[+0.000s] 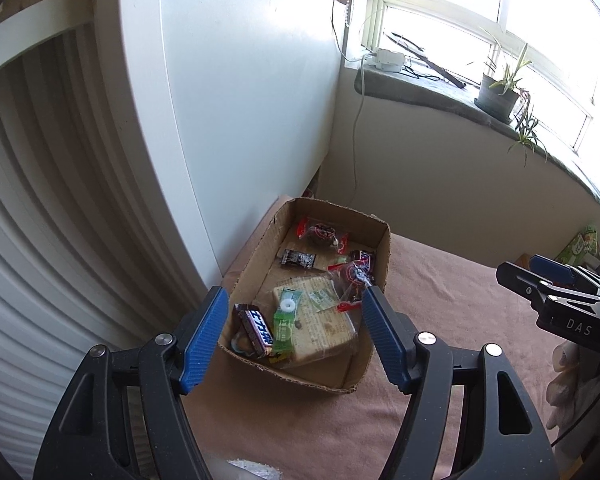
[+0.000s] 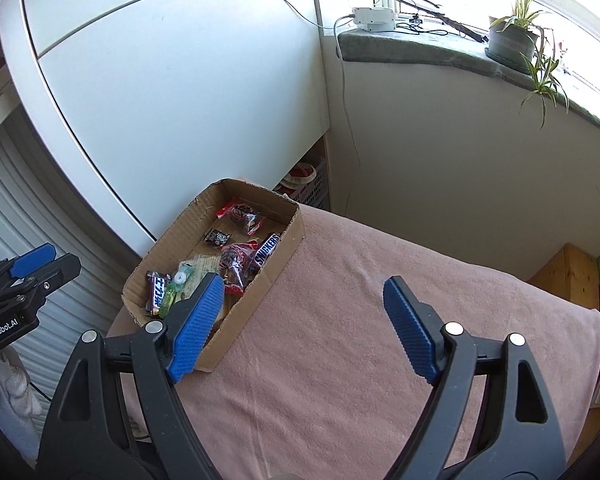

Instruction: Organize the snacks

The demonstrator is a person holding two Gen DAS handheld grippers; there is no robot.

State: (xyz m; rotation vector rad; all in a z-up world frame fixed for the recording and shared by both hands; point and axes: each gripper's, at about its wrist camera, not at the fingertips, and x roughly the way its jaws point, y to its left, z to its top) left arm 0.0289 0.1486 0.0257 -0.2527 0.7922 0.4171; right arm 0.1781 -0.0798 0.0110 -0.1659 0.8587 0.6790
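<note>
A cardboard box [image 1: 376, 240] holds wrapped snacks, among them a Snickers bar [image 2: 266, 251]. Left tongs [image 1: 292, 336] and right tongs [image 2: 304, 328] are released, empty.

The cardboard box [image 1: 256, 256] at the frame's centre is matt brown corrugated board with rough, torn edges. The snack wrappers [image 1: 322, 234] inside are glossy plastic film, some clear and crinkled. Under it, the pink cloth [image 2: 360, 300] looks soft, matt and slightly napped. The left gripper [image 1: 290, 338] and right gripper [image 2: 304, 322] have matt black plastic arms, ribbed blue pads and shiny metal rivets. The white cabinet [image 1: 240, 112] upper left is smooth and satin
</note>
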